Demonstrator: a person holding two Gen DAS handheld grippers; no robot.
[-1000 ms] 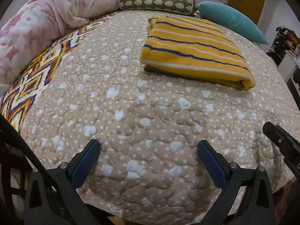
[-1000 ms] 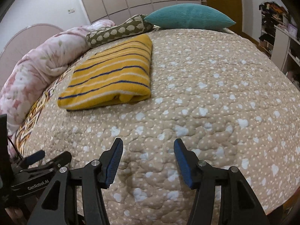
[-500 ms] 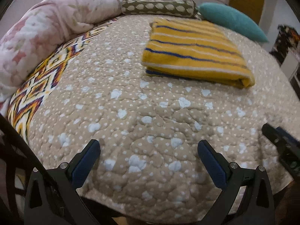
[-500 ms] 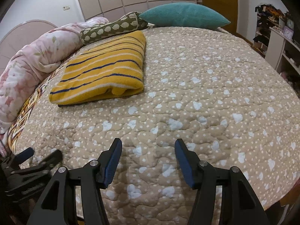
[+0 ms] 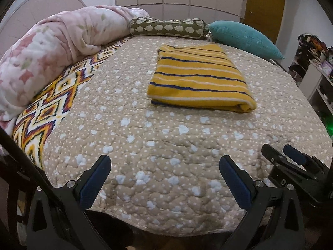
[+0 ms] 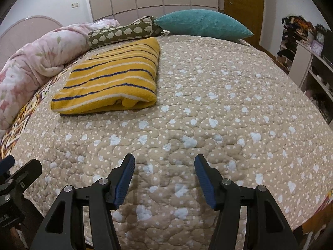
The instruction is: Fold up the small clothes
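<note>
Garment point(image 5: 199, 83) folded mid-bed beyond both grippers, left gripper point(image 5: 165, 167) and right gripper point(image 6: 164, 162) spread wide (holding nothing) over the quilt's point(image 6: 229, 114) near edge, open quilt between, pillows point(image 6: 204, 25) farthest.

Folded yellow striped garment point(image 5: 199, 81) on bed

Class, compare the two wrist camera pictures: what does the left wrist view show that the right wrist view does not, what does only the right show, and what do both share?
Only the left wrist view shows the zigzag blanket broadly and the open left tool head-on. Only the right wrist view shows the clock on the shelves and the open right tool head-on. Both show the folded yellow striped garment on the dotted quilt, the teal pillow and the pink comforter.
</note>
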